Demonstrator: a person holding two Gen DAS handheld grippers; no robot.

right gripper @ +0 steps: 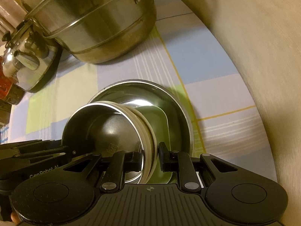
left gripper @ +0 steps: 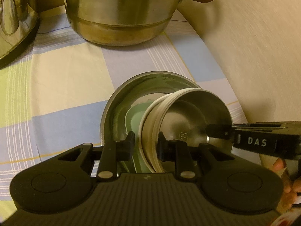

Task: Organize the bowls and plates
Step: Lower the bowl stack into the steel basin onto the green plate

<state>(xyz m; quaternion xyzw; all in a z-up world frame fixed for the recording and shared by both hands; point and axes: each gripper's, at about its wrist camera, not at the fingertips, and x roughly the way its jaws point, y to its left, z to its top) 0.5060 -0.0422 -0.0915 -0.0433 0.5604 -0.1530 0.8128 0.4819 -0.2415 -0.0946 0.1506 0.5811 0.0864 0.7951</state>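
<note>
A stack of nested dishes is held on edge above the checked cloth: a small steel bowl (left gripper: 195,120) in front, cream rims (left gripper: 150,131), a pale green dish (left gripper: 134,116), and a wide steel plate (left gripper: 112,109) behind. My left gripper (left gripper: 146,145) is shut on the stack's rims on one side. My right gripper (right gripper: 150,156) is shut on the steel bowl (right gripper: 105,131) and cream rims (right gripper: 150,143) on the other side; the green dish (right gripper: 160,120) and wide plate (right gripper: 178,105) sit behind. The right gripper also shows in the left wrist view (left gripper: 218,133).
A large steel steamer pot (left gripper: 122,17) with brown handles stands at the back, also in the right wrist view (right gripper: 97,24). A steel kettle (left gripper: 13,22) stands at the left, also in the right wrist view (right gripper: 28,56). A beige wall (left gripper: 254,47) curves along the right.
</note>
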